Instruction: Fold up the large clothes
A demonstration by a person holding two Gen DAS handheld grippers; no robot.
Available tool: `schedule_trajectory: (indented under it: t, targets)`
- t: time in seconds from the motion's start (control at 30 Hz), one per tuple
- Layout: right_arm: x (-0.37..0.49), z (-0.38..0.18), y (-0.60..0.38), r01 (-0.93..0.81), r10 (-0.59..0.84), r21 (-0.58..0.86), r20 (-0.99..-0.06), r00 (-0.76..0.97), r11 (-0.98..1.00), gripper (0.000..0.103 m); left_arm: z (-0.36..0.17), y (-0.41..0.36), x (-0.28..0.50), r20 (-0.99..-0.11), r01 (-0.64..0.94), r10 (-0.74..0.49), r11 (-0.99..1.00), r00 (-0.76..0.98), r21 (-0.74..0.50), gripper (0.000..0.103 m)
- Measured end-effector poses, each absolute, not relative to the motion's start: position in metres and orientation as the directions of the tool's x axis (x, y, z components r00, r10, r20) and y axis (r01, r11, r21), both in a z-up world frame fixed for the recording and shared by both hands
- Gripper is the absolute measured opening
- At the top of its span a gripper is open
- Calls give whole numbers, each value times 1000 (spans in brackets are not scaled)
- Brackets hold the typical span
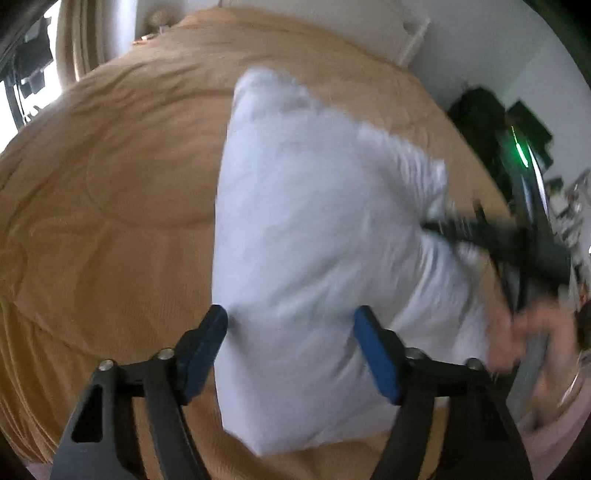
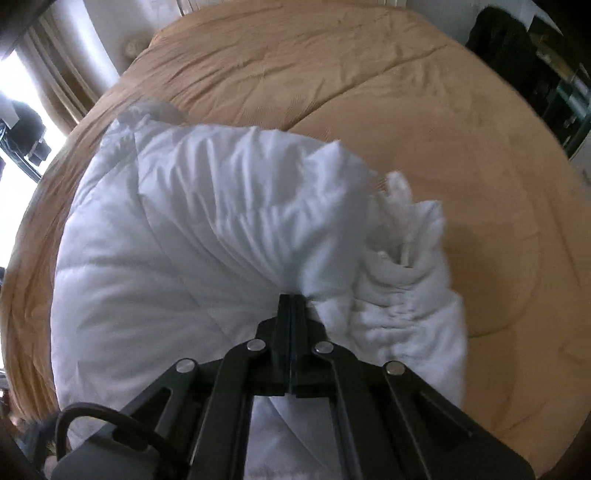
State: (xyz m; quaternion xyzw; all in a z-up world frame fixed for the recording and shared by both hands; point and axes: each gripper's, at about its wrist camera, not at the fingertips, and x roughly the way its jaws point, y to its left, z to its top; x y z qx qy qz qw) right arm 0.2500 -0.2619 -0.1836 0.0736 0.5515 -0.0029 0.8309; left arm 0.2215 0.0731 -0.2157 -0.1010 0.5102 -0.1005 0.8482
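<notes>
A large white quilted garment lies bunched on a tan bedspread. My left gripper is open, its blue-padded fingers standing either side of the garment's near part. My right gripper is shut on a gathered fold of the white garment, lifting it into pleats. In the left wrist view the right gripper is blurred at the garment's right edge, held by a hand. A fleecy inner side shows on the right.
The tan bedspread covers the whole bed. A white headboard and wall stand at the far end. Dark furniture with a green light is at the right, curtains and a bright window at the left.
</notes>
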Motion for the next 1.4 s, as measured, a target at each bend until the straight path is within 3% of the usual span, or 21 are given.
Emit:
schedule_trajectory:
  t: [0.2, 0.37, 0.47, 0.53, 0.6, 0.7, 0.8, 0.93, 1.03, 1.2, 1.27, 1.33, 1.4]
  targets:
    - [164, -131, -238, -45, 163, 165, -821, 547, 985, 0, -208, 67, 269, -848, 56, -205, 977, 488, -204, 69]
    - [146, -217, -250, 47, 136, 173, -891, 434, 984, 0, -234, 45, 276, -877, 87, -191, 982, 441, -170, 75]
    - [146, -223, -254, 69, 113, 157, -898, 425, 985, 0, -244, 22, 265, -875, 100, -16, 994, 484, 36, 77]
    - [151, -220, -251, 70, 123, 166, -903, 412, 984, 0, -238, 15, 259, -867, 107, 26, 990, 497, 91, 75]
    - [152, -212, -253, 92, 131, 184, -903, 410, 979, 0, -224, 15, 248, -863, 114, 11, 990, 505, 80, 70]
    - [141, -202, -252, 93, 125, 183, -890, 438, 979, 0, -207, 19, 224, -844, 104, -34, 994, 535, 26, 72]
    - [143, -210, -241, 63, 88, 127, -897, 434, 990, 0, -231, 13, 223, -876, 113, -37, 993, 480, 20, 73]
    - [141, -206, -240, 88, 107, 158, -900, 422, 983, 0, -231, 16, 213, -877, 100, -30, 995, 480, 20, 75]
    - [126, -187, -246, 101, 134, 203, -877, 461, 974, 14, -221, 19, 197, -870, 85, -19, 996, 493, 27, 76]
    - [103, -152, -239, 94, 95, 163, -861, 499, 982, 29, -213, 17, 176, -881, 76, -25, 997, 472, 12, 77]
    - [93, -137, -239, 99, 67, 134, -861, 505, 986, 40, -203, 19, 167, -887, 65, -31, 998, 461, -1, 77]
    - [82, -121, -240, 126, 30, 107, -864, 502, 986, 68, -189, 22, 158, -888, 55, -41, 998, 459, -18, 77]
    - [74, -105, -240, 134, 13, 97, -855, 518, 986, 76, -172, 25, 146, -886, 41, -58, 998, 460, -44, 83]
